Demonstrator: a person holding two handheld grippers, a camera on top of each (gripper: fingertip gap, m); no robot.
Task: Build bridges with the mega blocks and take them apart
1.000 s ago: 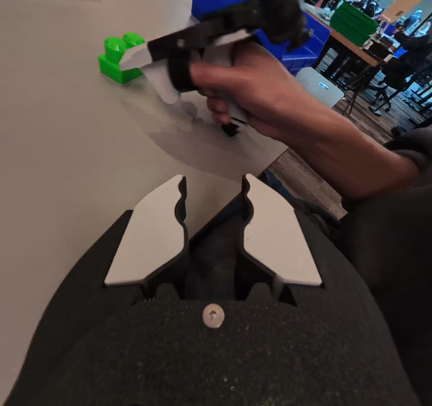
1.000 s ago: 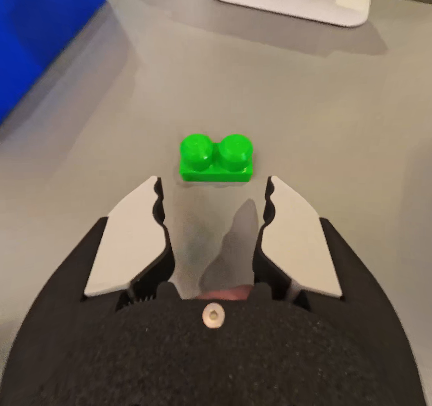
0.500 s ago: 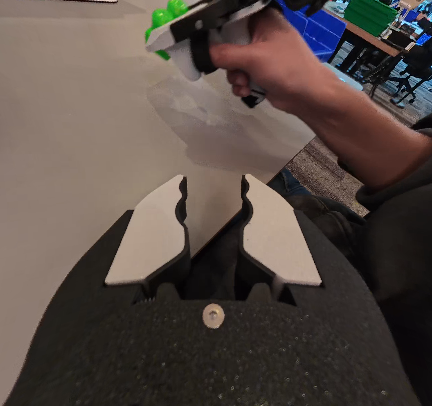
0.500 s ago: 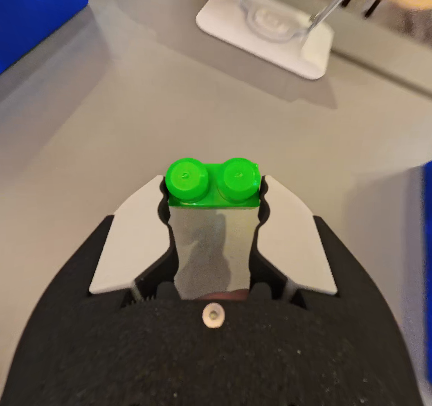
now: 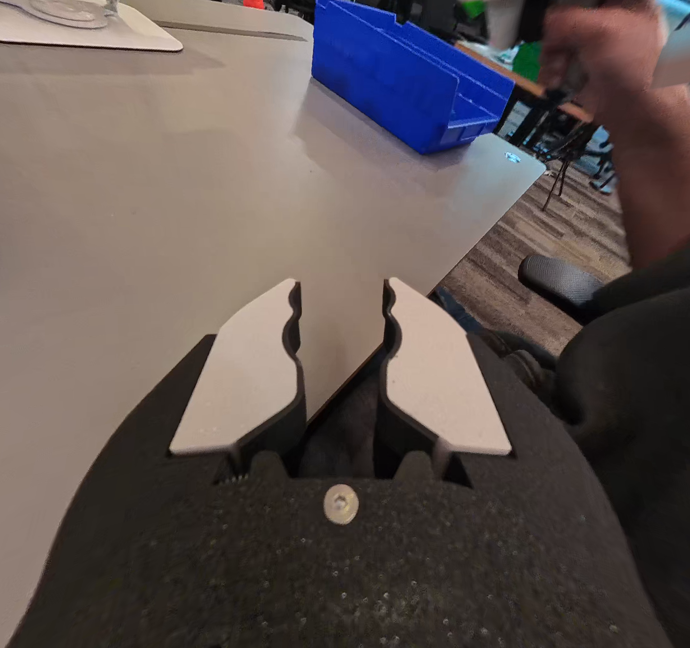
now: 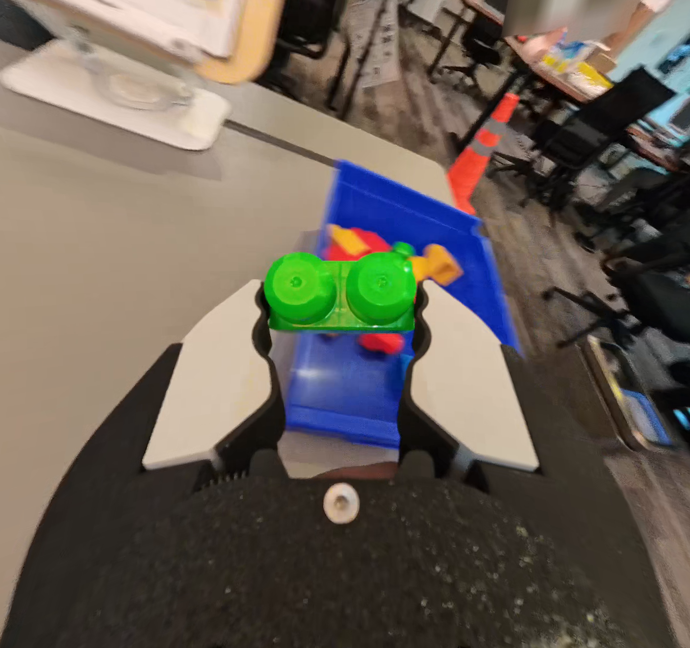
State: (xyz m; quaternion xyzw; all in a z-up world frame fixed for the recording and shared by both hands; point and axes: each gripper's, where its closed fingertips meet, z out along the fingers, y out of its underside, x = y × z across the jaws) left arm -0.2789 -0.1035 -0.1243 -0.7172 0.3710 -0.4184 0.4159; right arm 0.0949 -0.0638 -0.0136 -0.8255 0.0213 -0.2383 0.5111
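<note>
Grey and smooth, the surface (image 5: 157, 182) fills most of the left wrist view, with office chairs, desks and an orange traffic cone (image 6: 481, 152) seen blurred beyond its far edge. A blue open-topped plastic bin (image 5: 403, 77) stands on the surface near its corner, at about one o'clock from the left gripper (image 5: 341, 286). The jaws of that gripper are spread with nothing between them, held low over the near edge of the surface. A white flat stand base (image 5: 86, 29) lies at eleven o'clock.

In the right wrist view, a bright green two-stud plastic mega block (image 6: 339, 296) is pinched between the jaws of the right gripper (image 6: 340, 294), studs turned toward the camera, clear of the surface. Directly behind and below it the blue bin is seen, with red and orange blocks (image 6: 377, 253) lying inside. From the left wrist view, the right gripper is made out only as a blur at two o'clock, carried by a hand (image 5: 612, 81).
</note>
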